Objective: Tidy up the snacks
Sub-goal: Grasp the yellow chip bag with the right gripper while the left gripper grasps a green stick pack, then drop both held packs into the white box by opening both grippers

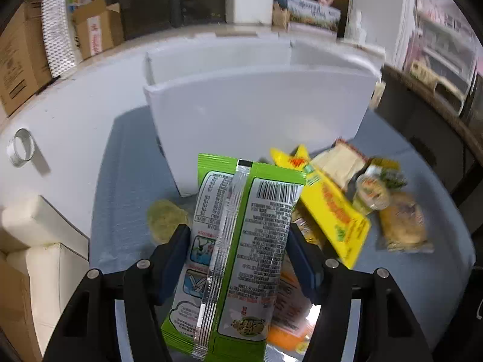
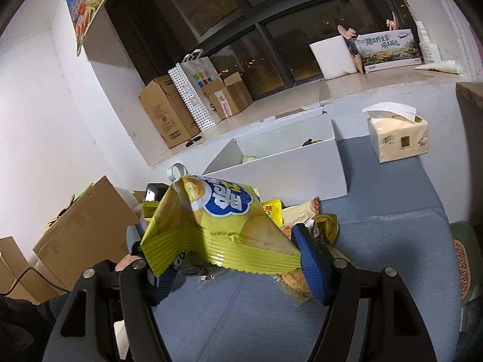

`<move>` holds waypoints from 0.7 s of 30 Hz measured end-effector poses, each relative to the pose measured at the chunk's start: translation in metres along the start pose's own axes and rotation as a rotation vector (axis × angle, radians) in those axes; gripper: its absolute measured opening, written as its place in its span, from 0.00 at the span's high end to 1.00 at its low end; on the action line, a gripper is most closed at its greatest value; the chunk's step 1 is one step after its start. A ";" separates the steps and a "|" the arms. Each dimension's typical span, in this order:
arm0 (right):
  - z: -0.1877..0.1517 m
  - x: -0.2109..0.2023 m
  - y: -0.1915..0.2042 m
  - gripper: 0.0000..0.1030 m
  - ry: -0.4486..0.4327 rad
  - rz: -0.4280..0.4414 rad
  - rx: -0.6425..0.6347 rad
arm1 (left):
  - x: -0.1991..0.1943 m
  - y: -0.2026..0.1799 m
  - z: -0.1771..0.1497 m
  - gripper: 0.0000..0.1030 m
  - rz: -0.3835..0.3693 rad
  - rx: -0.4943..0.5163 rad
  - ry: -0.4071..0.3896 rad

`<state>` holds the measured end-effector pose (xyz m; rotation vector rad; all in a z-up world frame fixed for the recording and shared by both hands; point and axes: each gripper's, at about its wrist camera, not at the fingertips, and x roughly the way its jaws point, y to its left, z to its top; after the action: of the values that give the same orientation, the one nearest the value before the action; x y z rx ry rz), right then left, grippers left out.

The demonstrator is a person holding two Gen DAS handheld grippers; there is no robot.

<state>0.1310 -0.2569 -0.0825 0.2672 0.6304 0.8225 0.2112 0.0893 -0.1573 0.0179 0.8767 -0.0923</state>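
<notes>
My left gripper [image 1: 238, 241] is shut on a green snack packet [image 1: 238, 241], its back with barcode facing me, held upright in front of a white open box [image 1: 256, 105]. My right gripper [image 2: 223, 250] is shut on a yellow chip bag [image 2: 217, 226] by its crimped edge, lifted above the blue mat. The white box [image 2: 286, 169] lies beyond it and holds a few items. A pile of loose snacks lies on the mat: a yellow packet [image 1: 335, 211], a beige packet [image 1: 341, 163], a small cup [image 1: 372, 191], a bread-like pack [image 1: 404, 223].
A tissue box [image 2: 398, 135] stands on the mat at the right. A tape roll [image 1: 21, 147] sits on the white ledge to the left. Cardboard boxes [image 2: 169, 111] and a dotted paper bag [image 2: 196, 90] stand by the dark window. Brown cartons [image 2: 84, 226] stand left of the table.
</notes>
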 end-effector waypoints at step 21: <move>0.044 0.030 -0.004 0.27 -0.007 -0.073 -0.055 | -0.147 -0.038 0.041 0.30 0.131 -0.135 -0.280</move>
<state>0.1759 -0.2363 -0.0624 0.1959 0.6072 0.7673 0.1456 0.0602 -0.0171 -0.0620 0.5985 0.0857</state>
